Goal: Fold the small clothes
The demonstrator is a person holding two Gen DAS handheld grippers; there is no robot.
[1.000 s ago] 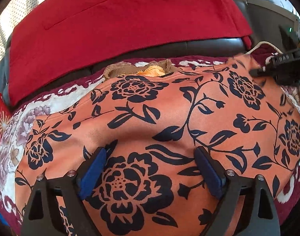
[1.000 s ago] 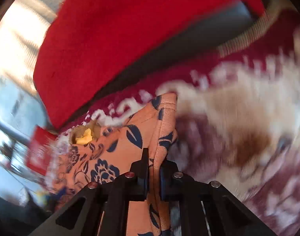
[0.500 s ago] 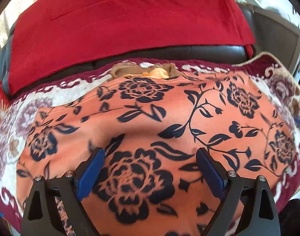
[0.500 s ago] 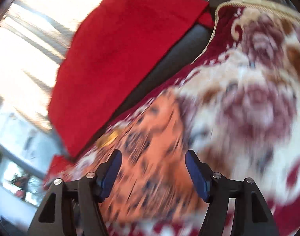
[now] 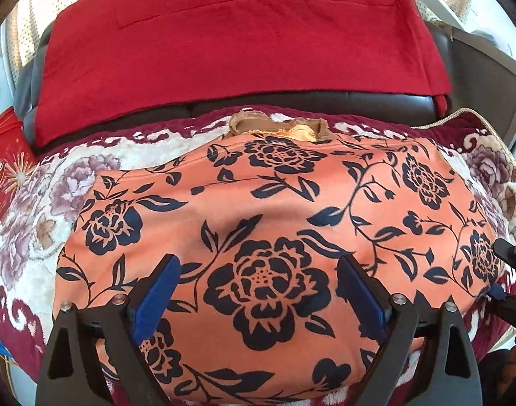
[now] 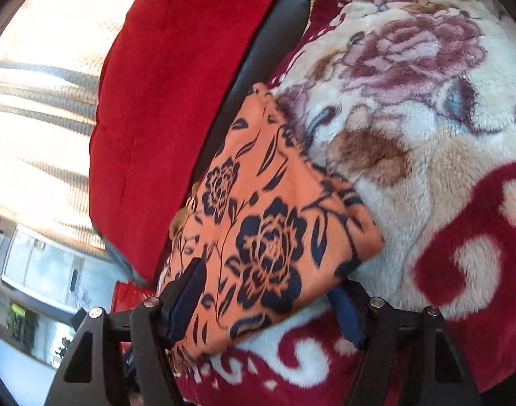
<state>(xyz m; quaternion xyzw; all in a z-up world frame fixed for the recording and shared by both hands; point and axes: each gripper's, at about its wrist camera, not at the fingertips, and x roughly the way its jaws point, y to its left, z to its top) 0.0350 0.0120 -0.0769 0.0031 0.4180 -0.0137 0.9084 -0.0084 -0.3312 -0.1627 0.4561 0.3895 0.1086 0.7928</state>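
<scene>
1. Hovering over the orange floral garment [image 5: 275,209], left gripper [image 5: 258,291] with jaws released, nothing between the pads.
2. Flanking the garment's corner at 6 o'clock in the right wrist view, right gripper [image 6: 268,301], jaws just opened wide, cloth lying loose between, unpinched.
3. Lying flat and doubled over on the plush floral blanket [image 6: 427,108]; fold seemingly part done, further folds likely left.
4. Beyond, at 12 o'clock, red cloth [image 5: 241,44] draped behind.
</scene>
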